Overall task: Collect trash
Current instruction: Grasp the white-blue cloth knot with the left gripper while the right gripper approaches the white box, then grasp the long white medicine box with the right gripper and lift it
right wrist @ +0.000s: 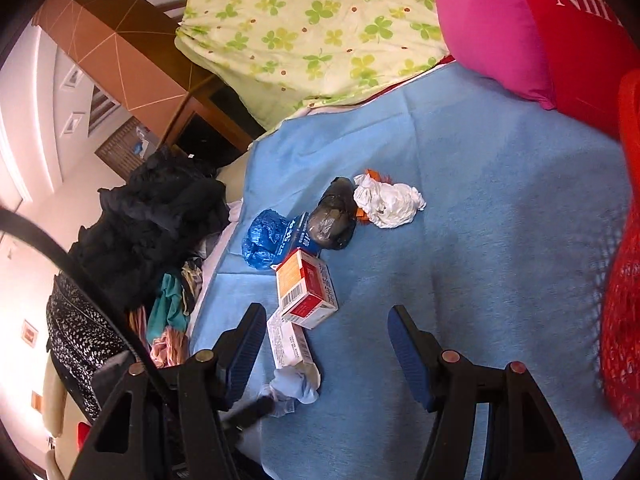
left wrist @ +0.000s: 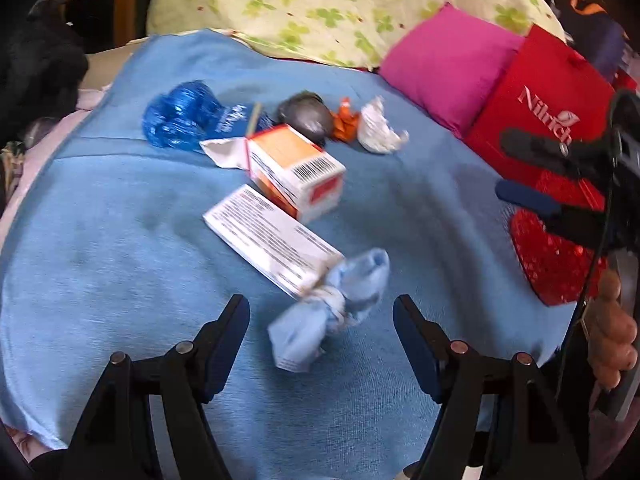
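Note:
Trash lies on a blue blanket [left wrist: 100,240]: a knotted light-blue wrapper [left wrist: 332,312], a flat white carton [left wrist: 268,240], an orange-and-white box [left wrist: 296,168], a blue plastic bag [left wrist: 180,116], a dark grey wad [left wrist: 306,116], an orange scrap [left wrist: 345,120] and crumpled white paper [left wrist: 378,128]. My left gripper [left wrist: 322,340] is open, its fingers on either side of the light-blue wrapper and just short of it. My right gripper [right wrist: 326,344] is open and empty above the blanket, near the white carton [right wrist: 288,344] and the box [right wrist: 306,290]. It also shows at the right edge of the left wrist view [left wrist: 532,172].
A clover-print pillow [left wrist: 340,4], a pink cushion [left wrist: 448,68] and a red cushion [left wrist: 548,100] line the back. A red mesh bag [right wrist: 624,320] hangs at the right. Dark clothes [right wrist: 160,216] are piled off the blanket's left edge.

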A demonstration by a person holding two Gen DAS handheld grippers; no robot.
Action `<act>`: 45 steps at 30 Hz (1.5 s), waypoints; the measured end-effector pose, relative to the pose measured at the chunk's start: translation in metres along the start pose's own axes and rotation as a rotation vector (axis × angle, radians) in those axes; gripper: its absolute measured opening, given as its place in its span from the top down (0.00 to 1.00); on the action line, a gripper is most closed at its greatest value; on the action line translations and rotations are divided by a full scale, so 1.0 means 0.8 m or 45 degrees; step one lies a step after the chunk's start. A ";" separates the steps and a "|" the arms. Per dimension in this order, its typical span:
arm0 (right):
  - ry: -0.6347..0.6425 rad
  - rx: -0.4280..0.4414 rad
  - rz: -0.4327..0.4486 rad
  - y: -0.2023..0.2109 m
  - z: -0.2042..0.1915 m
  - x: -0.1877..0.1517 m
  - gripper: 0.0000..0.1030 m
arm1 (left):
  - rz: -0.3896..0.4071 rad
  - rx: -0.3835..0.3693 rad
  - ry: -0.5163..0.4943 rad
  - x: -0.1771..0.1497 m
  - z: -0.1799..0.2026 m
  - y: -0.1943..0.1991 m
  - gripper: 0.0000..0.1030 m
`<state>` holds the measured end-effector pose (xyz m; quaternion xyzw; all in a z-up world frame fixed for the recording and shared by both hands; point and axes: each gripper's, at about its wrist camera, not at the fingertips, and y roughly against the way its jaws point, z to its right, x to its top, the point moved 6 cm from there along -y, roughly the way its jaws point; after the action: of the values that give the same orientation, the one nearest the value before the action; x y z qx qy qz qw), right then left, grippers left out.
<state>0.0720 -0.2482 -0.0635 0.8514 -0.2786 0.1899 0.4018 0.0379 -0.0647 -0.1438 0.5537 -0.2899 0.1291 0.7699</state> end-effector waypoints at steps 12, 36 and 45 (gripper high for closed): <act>0.101 -0.002 -0.122 -0.046 -0.032 -0.021 0.35 | -0.011 -0.119 -0.023 -0.023 0.001 0.007 0.81; 0.565 -0.200 -0.472 -0.182 -0.097 -0.103 0.44 | 0.218 0.156 0.179 -0.010 -0.121 0.153 0.82; 0.673 -0.183 -0.380 -0.143 -0.112 -0.107 0.61 | 0.230 0.165 0.259 0.006 -0.118 0.152 0.82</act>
<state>0.0689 -0.0901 -0.1222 0.7735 -0.0490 0.3234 0.5428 0.0070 0.0650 -0.0672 0.5579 -0.2502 0.2718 0.7432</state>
